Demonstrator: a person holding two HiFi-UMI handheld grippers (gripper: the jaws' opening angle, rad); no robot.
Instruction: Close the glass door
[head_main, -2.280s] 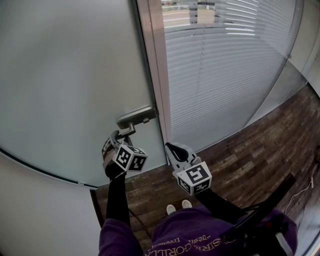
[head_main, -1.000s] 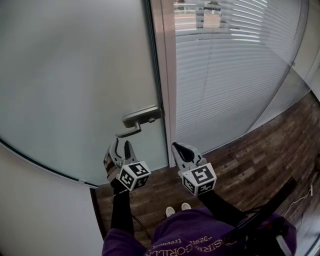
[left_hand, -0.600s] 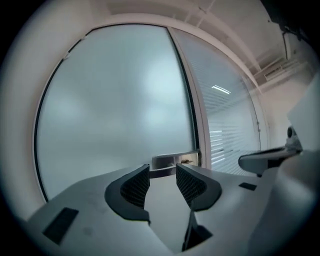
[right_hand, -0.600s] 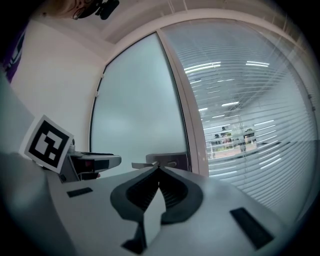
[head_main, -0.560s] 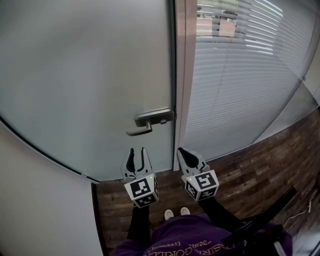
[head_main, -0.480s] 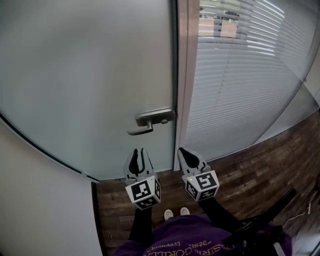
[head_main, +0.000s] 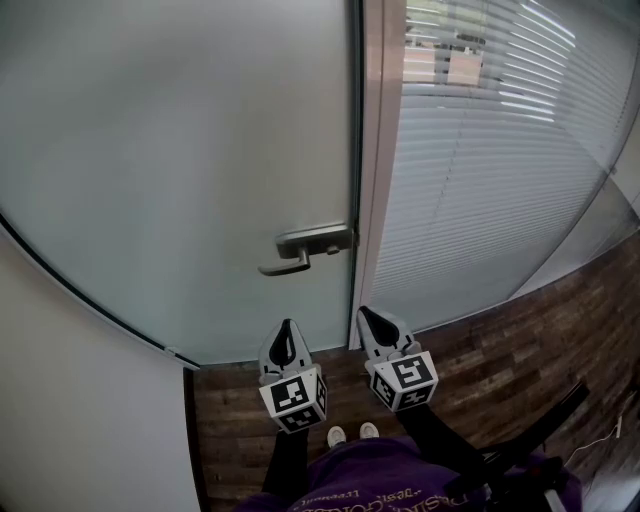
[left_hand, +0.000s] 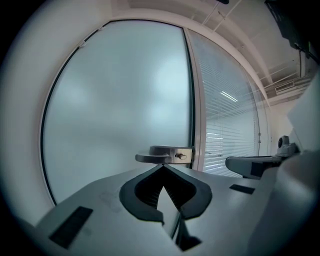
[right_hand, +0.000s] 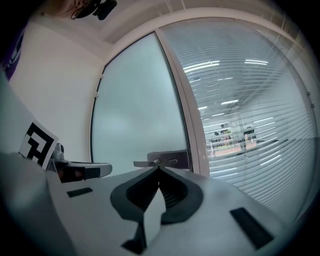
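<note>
My left claw (head_main: 287, 328) has just closed on nothing; my right claw (head_main: 366, 314) is closed and empty too, both apart from the handle (head_main: 305, 250) of the glass door (head_main: 180, 150).

We see the glass door (head_main: 190, 150) as a tall frosted pane, pale grey-green and opaque, standing upright. Its right edge sits against the pale frame (head_main: 378, 170), so it looks shut. A brushed metal lever handle (head_main: 312, 241) sits at that right edge, about mid-height, its lever pointing left and level.
</note>
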